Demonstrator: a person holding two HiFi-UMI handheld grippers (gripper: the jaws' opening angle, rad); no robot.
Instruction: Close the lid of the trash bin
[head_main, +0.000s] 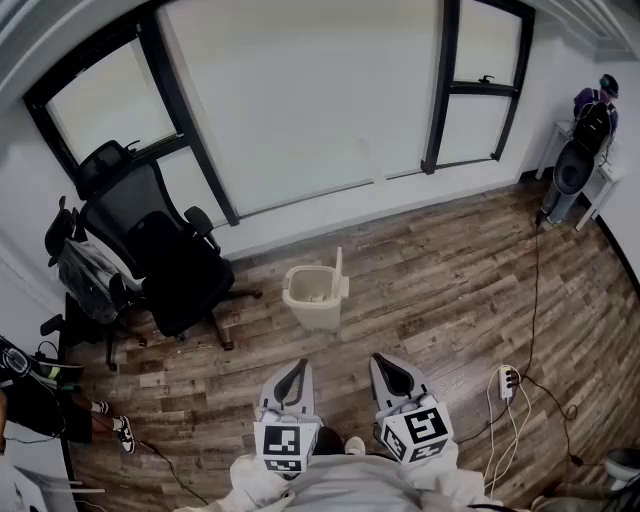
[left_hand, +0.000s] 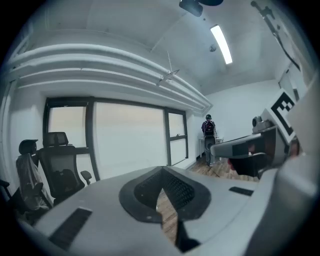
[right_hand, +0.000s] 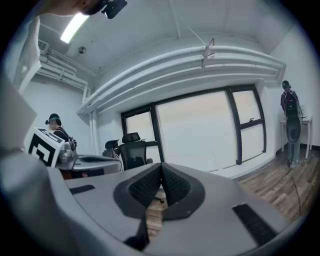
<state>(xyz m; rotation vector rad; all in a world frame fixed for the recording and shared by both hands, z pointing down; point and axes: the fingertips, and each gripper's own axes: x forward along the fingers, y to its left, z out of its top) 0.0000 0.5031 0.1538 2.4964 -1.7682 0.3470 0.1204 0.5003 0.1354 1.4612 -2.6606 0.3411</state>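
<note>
No legible text, brands or numbers, only patterned square markers (head_main: 283, 447) on left tool (head_main: 299, 366) and right tool (head_main: 384, 360)

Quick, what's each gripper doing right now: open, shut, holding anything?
Left grey gripper: shut, tips together, nothing between them.
Right grey gripper: shut, tips together, nothing between them.

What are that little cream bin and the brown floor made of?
The small cream trash bin looks like moulded plastic: smooth, matte, evenly coloured, with thin walls and a thin upright lid. The brown plank floor looks like wood or wood-look laminate: grain streaks, staggered board joints, slight sheen; which one is unclear.
</note>
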